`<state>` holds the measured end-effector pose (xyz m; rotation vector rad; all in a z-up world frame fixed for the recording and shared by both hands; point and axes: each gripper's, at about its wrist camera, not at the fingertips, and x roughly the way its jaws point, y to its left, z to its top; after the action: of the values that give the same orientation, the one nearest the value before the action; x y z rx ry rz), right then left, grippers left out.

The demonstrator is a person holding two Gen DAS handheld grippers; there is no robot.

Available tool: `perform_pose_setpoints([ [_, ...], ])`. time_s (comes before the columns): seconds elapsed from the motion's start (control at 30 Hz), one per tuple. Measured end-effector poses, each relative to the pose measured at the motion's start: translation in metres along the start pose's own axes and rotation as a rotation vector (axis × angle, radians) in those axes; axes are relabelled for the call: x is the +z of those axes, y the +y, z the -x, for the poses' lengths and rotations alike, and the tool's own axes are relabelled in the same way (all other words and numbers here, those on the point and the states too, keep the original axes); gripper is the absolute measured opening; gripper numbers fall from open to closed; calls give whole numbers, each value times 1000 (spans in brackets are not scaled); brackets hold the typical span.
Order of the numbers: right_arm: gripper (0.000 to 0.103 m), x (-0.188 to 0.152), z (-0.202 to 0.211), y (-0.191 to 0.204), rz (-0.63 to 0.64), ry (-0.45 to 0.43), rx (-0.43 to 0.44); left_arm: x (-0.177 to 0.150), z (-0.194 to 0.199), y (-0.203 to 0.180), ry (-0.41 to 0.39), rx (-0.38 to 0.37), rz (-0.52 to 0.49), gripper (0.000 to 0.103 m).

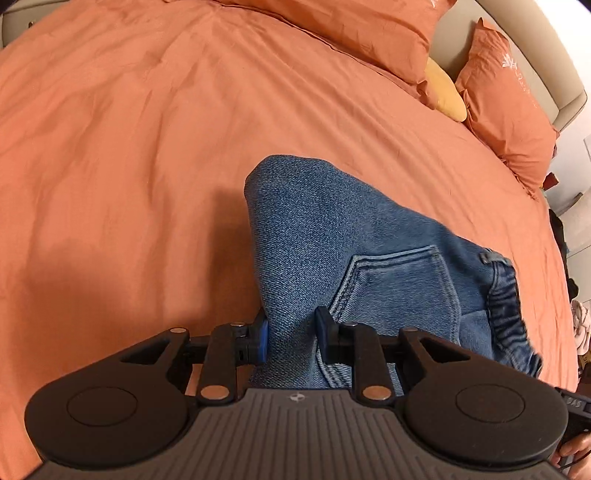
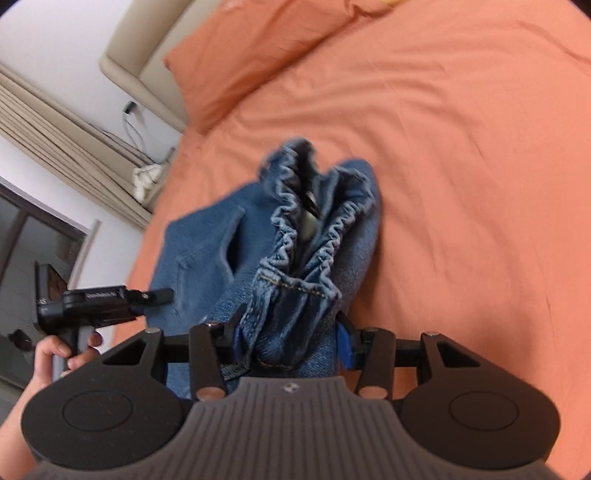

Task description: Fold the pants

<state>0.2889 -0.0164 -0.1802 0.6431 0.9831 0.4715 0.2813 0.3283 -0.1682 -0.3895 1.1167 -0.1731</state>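
Left wrist view. Left gripper (image 1: 291,334) clamped on a bunched fold of the blue denim pants (image 1: 332,229), blue-faced pads pressing the cloth from both sides. Pants draped forward from the jaws onto the orange bedspread (image 1: 129,147), back pocket (image 1: 399,291) facing up, gathered elastic waistband (image 1: 506,295) lying toward the right. Far end of the pants forming a rounded hump resting on the bedspread. Two orange pillows (image 1: 369,33) at the top right, against a beige headboard (image 1: 569,96), with a yellow cushion (image 1: 443,92) wedged between them. Part of a hand (image 1: 576,450) visible at the lower right corner, beside a black device edge.

Right wrist view. Right gripper (image 2: 291,339) closed on a thick bundle of the pants (image 2: 207,236) at the waistband (image 2: 295,221), denim filling the gap between the pads. Ruffled waistband standing up in front of the jaws, its opening facing the camera; a flat leg panel spreading to the left over the bedspread (image 2: 480,147). Left gripper (image 2: 110,299) seen from the side at the left, held by a hand (image 2: 62,354), its tip at the edge of the denim; grip not readable from this angle. Orange pillow (image 2: 251,55) and beige headboard (image 2: 147,59) at the top left, pleated curtain (image 2: 55,122) beyond. Slight blur across this view.
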Motion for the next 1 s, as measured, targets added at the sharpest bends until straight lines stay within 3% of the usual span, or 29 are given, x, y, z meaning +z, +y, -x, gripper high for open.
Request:
perform_pose_setpoints([
  [0.13, 49, -8, -14, -26, -122, 19, -28, 4, -12, -11, 11, 46, -58, 35],
  [0.27, 53, -13, -26, -34, -145, 24, -70, 3, -29, -20, 11, 109, -88, 43],
  [0.4, 54, -11, -29, -36, -154, 39, -86, -1, -29, -7, -3, 142, -12, 78],
  [0.43, 54, -10, -28, -37, -158, 46, -93, -2, -27, -4, -8, 146, 10, 82],
  [0.6, 75, 0, -23, -22, -86, 77, -178, -11, -2, -5, -62, 183, 136, 82],
  [0.7, 78, 8, -16, -6, 1, 84, -238, -21, 26, -19, -144, 223, 150, 82],
  [0.8, 79, 16, -2, 16, 112, 76, -301, -29, 62, -45, -234, 288, 72, 82],
  [0.93, 83, 23, 40, 51, 271, -9, -327, -46, 119, -96, -337, 405, -127, 82],
  [1.0, 84, 24, 67, 72, 345, -66, -323, -59, 143, -127, -380, 505, -249, 82],
])
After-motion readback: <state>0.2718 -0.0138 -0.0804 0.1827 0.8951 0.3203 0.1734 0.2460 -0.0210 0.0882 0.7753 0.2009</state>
